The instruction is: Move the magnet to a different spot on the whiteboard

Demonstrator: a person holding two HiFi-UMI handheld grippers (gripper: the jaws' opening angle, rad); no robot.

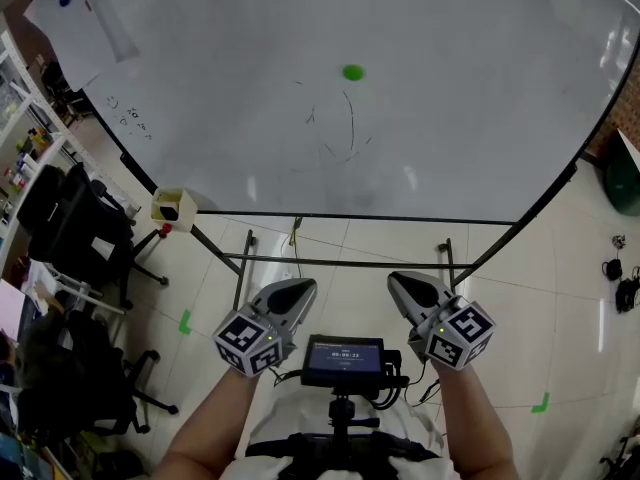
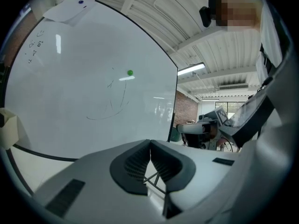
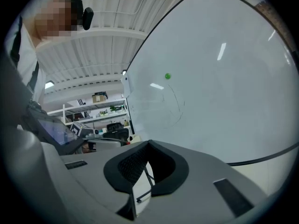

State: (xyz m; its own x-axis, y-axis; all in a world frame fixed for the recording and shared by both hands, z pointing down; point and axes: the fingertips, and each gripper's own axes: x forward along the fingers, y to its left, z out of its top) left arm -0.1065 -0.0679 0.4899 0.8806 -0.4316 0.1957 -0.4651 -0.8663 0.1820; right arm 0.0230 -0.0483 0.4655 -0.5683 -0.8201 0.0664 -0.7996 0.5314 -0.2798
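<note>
A small green magnet (image 1: 353,72) sticks to the whiteboard (image 1: 450,118) near its upper middle, just above some faint pen strokes. The left gripper view shows the magnet (image 2: 130,73) far ahead, and so does the right gripper view (image 3: 167,76). My left gripper (image 1: 298,290) is held low in front of the board's stand, jaws shut with nothing between them. My right gripper (image 1: 403,286) hangs level with it, likewise shut and empty. Both are well short of the board.
A sheet of paper (image 1: 78,18) is pinned by a blue magnet (image 1: 65,0) at the board's top left. A small box (image 1: 172,206) sits at the board's lower left corner. Black chairs (image 1: 70,228) stand to the left; the stand's crossbars (image 1: 340,262) run under the board.
</note>
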